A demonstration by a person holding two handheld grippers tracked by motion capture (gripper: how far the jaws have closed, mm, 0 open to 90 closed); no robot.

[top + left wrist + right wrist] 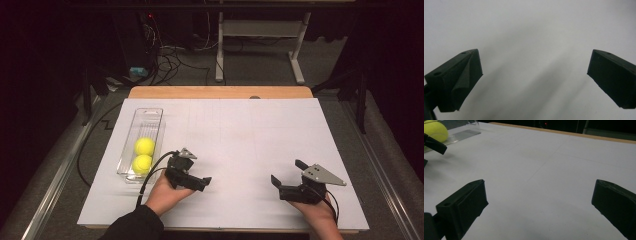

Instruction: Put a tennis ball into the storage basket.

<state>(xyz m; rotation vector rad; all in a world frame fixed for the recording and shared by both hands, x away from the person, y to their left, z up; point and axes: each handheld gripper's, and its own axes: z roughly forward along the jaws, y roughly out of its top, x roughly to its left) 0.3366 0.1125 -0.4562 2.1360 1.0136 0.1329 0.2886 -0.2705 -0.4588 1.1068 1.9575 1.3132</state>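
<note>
Both grippers rested low over the white table (240, 145), each with its fingers spread wide and holding nothing. In the left gripper view the left gripper (534, 75) looked down at bare white surface between its black fingers (459, 80). In the right gripper view the right gripper (539, 205) faced across the table toward the far wooden edge.

Two yellow tennis balls lay inside a clear plastic tray (150, 116) at the left of the table, one ball (144, 146) just behind the other (142, 164), touching or nearly so. The near ball sat close to the tray's near end. The left gripper (192, 180) was just beside that end, pointing right, away from the balls. The right gripper (287, 182) lay well apart on the right side.

Judgement: nearest work was the balls in the tray, left hand best placed. To pick one cleanly, turn the left gripper toward the tray, come down from above, straddle the near ball across its widest part, and avoid striking the tray walls. Close gently; the ball's fuzz should give grip.
</note>
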